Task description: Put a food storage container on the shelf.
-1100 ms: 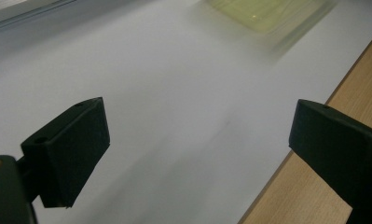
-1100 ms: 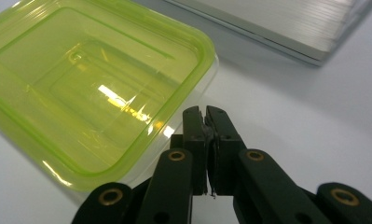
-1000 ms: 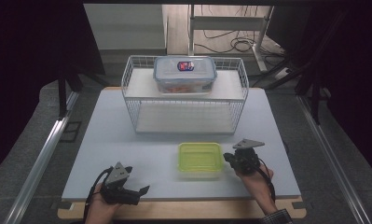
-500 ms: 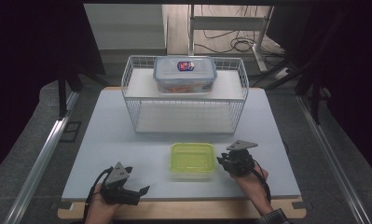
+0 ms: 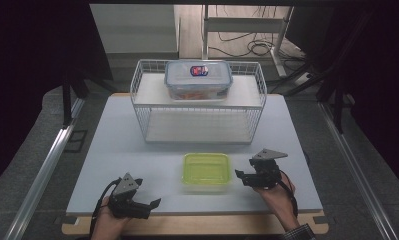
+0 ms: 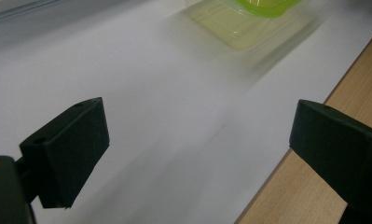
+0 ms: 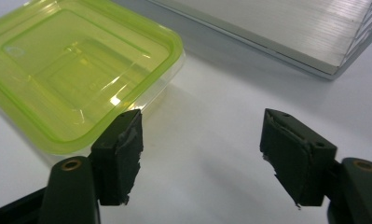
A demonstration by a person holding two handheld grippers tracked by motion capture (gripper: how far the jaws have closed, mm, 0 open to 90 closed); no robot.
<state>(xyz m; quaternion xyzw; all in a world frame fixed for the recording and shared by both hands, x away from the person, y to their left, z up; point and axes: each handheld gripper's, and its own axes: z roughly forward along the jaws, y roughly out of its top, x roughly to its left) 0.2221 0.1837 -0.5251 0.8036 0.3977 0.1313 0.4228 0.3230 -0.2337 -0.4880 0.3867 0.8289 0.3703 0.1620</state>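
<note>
Left hand-held gripper [image 5: 154,202] is idling wide open, empty, near-left of the green-lidded box [image 5: 206,171] on the counter [image 5: 117,150]. Right hand-held gripper [image 5: 239,176], just right of box, jaws just been opening, nothing btwn them. Best: re-centre on the rim before closing, w/ pads level.

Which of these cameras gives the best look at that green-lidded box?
The right gripper view: the green-lidded box is close and sharp there. The high view shows it whole but small; the left gripper view catches a blurred corner.
</note>
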